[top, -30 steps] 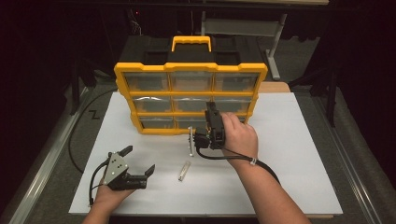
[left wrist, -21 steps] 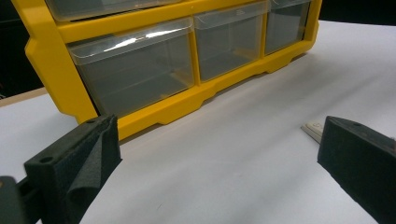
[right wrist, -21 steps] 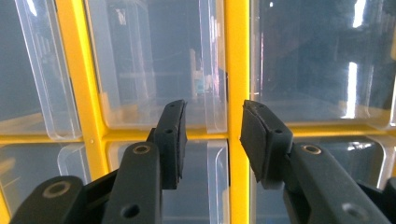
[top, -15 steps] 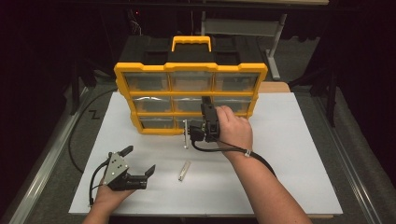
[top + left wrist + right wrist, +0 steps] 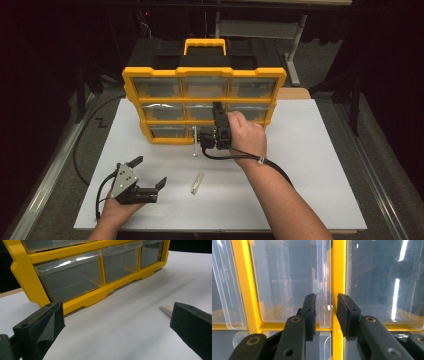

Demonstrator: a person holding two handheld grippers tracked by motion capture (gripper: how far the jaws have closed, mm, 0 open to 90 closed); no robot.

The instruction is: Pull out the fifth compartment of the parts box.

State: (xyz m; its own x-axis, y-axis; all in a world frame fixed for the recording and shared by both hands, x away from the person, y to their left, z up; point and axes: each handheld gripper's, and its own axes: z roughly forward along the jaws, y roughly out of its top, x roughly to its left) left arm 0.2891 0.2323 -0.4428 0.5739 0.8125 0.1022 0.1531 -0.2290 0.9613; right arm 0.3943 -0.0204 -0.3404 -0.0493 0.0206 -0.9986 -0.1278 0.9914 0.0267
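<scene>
1. Drawer cabinet (image 5: 204, 105): a yellow frame with clear plastic drawers in three rows, standing upright at the far side of the white surface (image 5: 310, 170), directly ahead of the right claw (image 5: 216, 122).
2. Middle drawer (image 5: 289, 282): in the right gripper view the claw's two black jaws straddle the drawer's clear right edge and the yellow upright (image 5: 338, 277) beside it; one jaw lies over the drawer front, the other over the upright's far side.
3. Right claw, state: the jaws have just been closing and now stand narrowly apart; whether the pads already press on the plastic edge between them cannot be told.
4. Right hand (image 5: 247, 135): grips the claw body from behind, at the level of the cabinet's middle row in the high view; a black cable (image 5: 270, 167) trails back along the forearm.
5. Metal pin (image 5: 195, 142): a thin upright piece just to the left of and below the right claw, in front of the cabinet's bottom row.
6. Small pale strip (image 5: 197, 182): lies flat on the surface between the two claws; in the left gripper view its end (image 5: 166, 310) shows just beside the right-hand jaw.
7. Left claw (image 5: 150, 175): rests low on the surface, held by the left hand (image 5: 117, 207), well apart from the cabinet; its jaws are spread wide with nothing between them.
</scene>
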